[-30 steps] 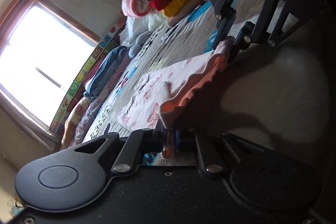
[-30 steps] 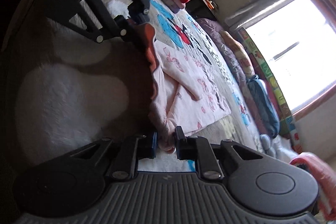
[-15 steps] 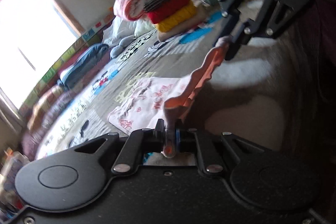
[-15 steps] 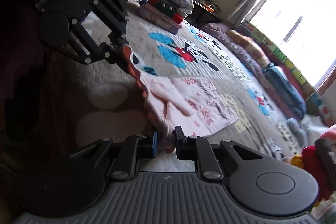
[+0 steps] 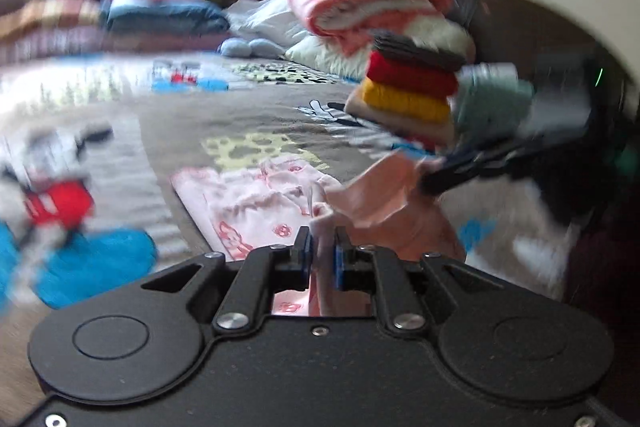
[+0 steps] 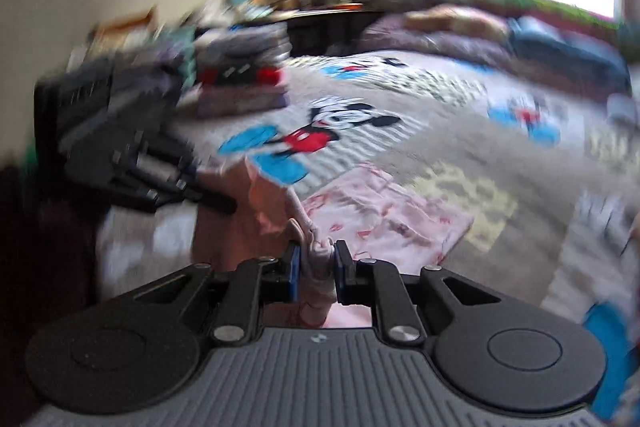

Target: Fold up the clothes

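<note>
A small pink printed garment point(image 5: 256, 205) lies partly on the cartoon-print bedspread, its near edge lifted into the air. My left gripper point(image 5: 321, 251) is shut on one corner of that edge. My right gripper point(image 6: 316, 259) is shut on the other corner, a bunched fold of pink cloth between its pads. In the left wrist view the right gripper point(image 5: 448, 175) shows at the right, pinching the peach inner side of the cloth. In the right wrist view the left gripper point(image 6: 208, 197) shows at the left, and the pink garment point(image 6: 384, 219) spreads flat beyond the lifted edge. Both views are motion-blurred.
A stack of folded clothes point(image 5: 412, 95) in red, yellow and grey stands at the right, with a pink blanket point(image 5: 368, 3) and pillows behind. Another folded stack point(image 6: 244, 79) stands at the far left. Rolled bedding point(image 5: 164, 17) lines the window wall.
Both grippers have rolled from sideways to level and risen, carrying the garment's near edge up off the bedspread. Their grip on the cloth is unchanged.
</note>
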`<action>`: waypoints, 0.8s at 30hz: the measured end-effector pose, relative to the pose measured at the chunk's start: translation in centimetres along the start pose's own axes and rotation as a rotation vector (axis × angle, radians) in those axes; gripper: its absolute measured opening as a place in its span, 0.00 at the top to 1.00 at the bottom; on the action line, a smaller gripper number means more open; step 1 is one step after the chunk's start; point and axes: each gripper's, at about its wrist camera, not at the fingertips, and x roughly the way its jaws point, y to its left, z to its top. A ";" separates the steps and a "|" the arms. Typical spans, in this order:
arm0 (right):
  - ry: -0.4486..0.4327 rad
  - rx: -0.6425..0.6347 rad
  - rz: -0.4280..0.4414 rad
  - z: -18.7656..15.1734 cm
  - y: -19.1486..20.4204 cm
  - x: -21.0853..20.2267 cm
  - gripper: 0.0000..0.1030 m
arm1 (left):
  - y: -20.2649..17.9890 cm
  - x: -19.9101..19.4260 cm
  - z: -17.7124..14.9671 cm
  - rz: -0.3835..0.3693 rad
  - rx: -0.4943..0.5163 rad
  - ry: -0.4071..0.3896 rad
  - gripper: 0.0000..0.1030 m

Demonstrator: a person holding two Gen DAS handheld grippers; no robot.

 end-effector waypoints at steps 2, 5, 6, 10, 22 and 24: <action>-0.032 0.172 0.046 -1.1 -3.0 1.5 0.82 | 1.8 0.8 -0.4 -0.045 -0.115 0.007 0.91; -0.092 0.421 0.112 -3.9 -6.8 3.5 0.76 | 4.2 1.8 -0.9 -0.065 -0.286 0.031 0.90; -0.115 0.488 0.141 -5.0 -7.5 3.9 0.74 | 5.0 1.9 -1.1 -0.079 -0.342 0.040 0.82; -0.191 0.643 0.215 -8.2 -8.9 4.4 0.51 | 5.2 0.2 -1.0 -0.108 -0.384 0.014 0.39; -0.165 0.510 0.173 -8.1 -6.2 3.1 0.81 | 3.2 -0.4 -1.5 -0.044 -0.251 0.020 0.88; -0.185 0.498 0.165 -7.8 -6.2 2.7 0.84 | 3.6 -0.7 -1.2 -0.042 -0.270 -0.014 0.92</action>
